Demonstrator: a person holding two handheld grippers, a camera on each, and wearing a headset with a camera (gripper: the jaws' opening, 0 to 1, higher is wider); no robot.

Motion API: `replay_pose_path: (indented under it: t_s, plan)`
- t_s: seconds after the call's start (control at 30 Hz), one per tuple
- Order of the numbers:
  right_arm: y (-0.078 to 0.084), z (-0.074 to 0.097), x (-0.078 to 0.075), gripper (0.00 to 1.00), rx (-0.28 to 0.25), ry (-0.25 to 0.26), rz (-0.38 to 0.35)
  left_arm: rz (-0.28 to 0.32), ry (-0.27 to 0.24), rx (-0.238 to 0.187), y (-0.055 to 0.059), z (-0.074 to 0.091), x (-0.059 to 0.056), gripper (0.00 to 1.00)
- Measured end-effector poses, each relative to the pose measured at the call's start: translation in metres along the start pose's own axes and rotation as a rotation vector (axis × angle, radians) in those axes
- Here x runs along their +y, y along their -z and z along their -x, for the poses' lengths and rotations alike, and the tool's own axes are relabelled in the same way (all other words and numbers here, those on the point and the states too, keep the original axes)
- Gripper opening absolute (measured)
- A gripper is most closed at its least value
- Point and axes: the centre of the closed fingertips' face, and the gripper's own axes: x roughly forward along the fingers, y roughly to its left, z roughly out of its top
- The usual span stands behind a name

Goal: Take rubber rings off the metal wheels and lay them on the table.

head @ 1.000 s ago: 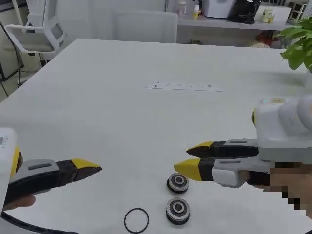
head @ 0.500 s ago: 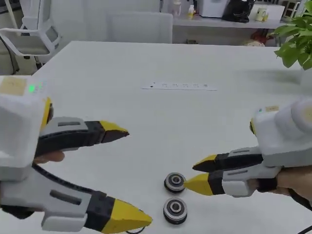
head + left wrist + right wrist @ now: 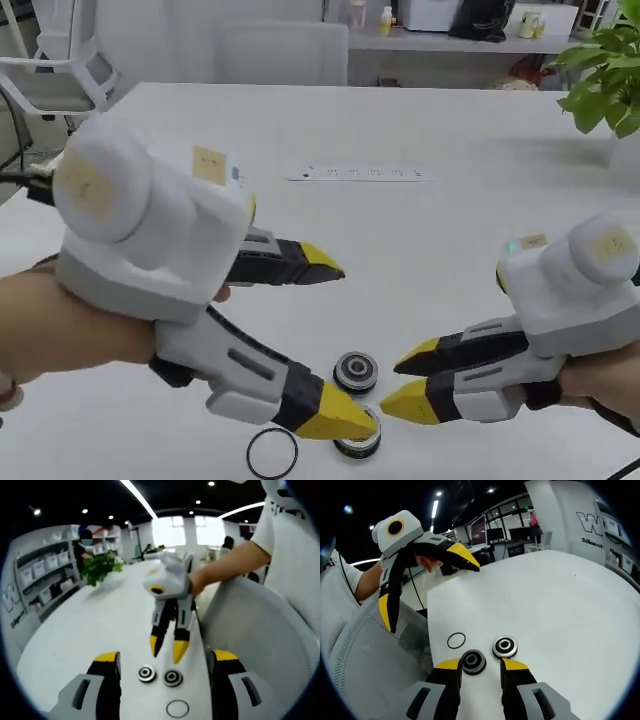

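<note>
**2 wheels between the grippers, 1 ring loose on the table**

Left gripper (image 3: 335, 340): released, jaws spread wide, holding nothing. It is raised over the table (image 3: 430, 240) with tips toward 3 o'clock in the head view. Its lower jaw covers part of the near wheel (image 3: 358, 445).

Right gripper (image 3: 398, 385): released, jaws a small gap apart, nothing between them, tips toward 9 o'clock. It is just beside the far wheel (image 3: 356, 370), at that wheel's 4 o'clock.

The 2 wheels lie flat and close together, far wheel at 12 o'clock of the near one. Rubber ring (image 3: 272, 453): flat on the table, at 8 o'clock of the near wheel, apart from it.

Beyond them: power strip (image 3: 360, 174) at 12 o'clock, plant (image 3: 600, 75) at 2 o'clock, chair (image 3: 60, 70) at 10 o'clock.
</note>
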Motion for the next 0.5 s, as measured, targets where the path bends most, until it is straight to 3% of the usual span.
replay_pose_path:
  t_s: [0.17, 0.27, 0.4, 0.5]
  plan:
    - [0.008, -0.005, 0.001, 0.29, 0.026, -0.015, 0.006, -0.001, 0.010, -0.006, 0.005, -0.012, 0.001, 0.73]
    - [0.012, -0.007, 0.003, 0.31, 0.038, -0.024, 0.015, 0.007, 0.011, -0.012, 0.014, -0.020, 0.000, 0.70]
    - [0.016, -0.010, 0.005, 0.32, 0.052, -0.035, 0.027, 0.070, 0.025, -0.040, 0.027, -0.027, -0.006, 0.67]
    - [0.020, -0.013, 0.006, 0.33, 0.072, -0.041, 0.027, 0.126, -0.006, -0.078, 0.033, -0.029, -0.004, 0.64]
